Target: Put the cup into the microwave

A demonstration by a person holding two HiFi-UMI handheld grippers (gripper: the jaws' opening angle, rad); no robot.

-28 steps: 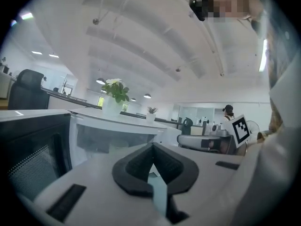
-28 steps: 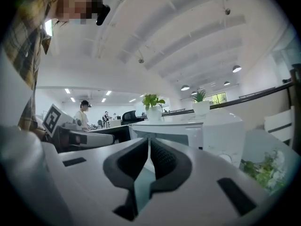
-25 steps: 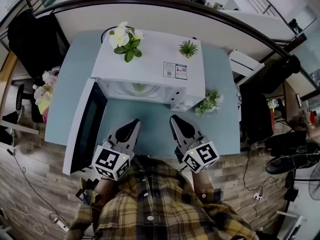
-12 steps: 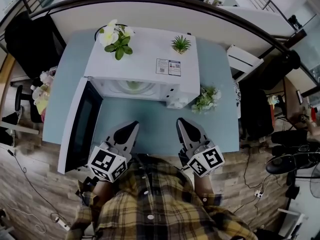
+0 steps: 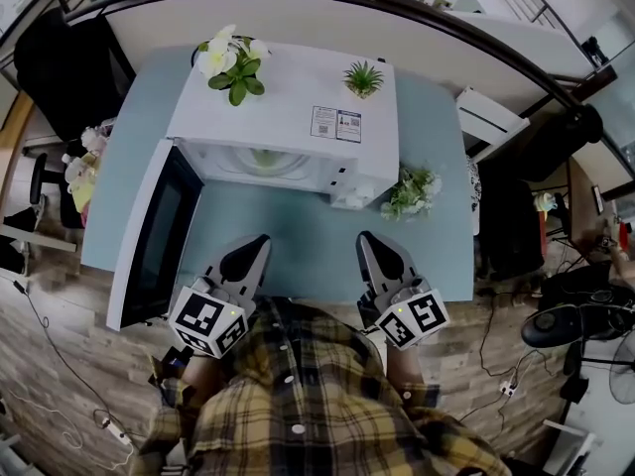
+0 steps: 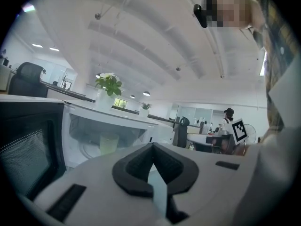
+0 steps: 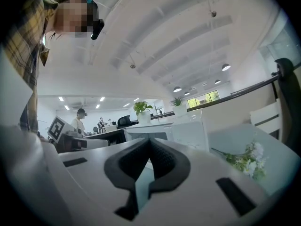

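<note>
A pale green cup (image 6: 109, 143) stands inside the white microwave (image 5: 288, 117), on its turntable; in the head view only a green patch of the cup (image 5: 266, 157) shows in the cavity. The microwave door (image 5: 154, 231) hangs wide open to the left. My left gripper (image 5: 250, 249) is over the blue table (image 5: 298, 236), in front of the cavity and apart from it, jaws shut and empty. My right gripper (image 5: 374, 245) hovers beside it to the right, also shut with nothing between its fingers. Both point toward the microwave.
A white-flowered plant (image 5: 230, 62) and a small green plant (image 5: 363, 77) stand on top of the microwave. A loose flower sprig (image 5: 412, 191) lies on the table at the microwave's right corner. The open door juts past the table's left front edge.
My right gripper has drawn back from the microwave, a little to the right, and its jaws have come together. The left gripper has hardly moved. The cup has stayed inside.
</note>
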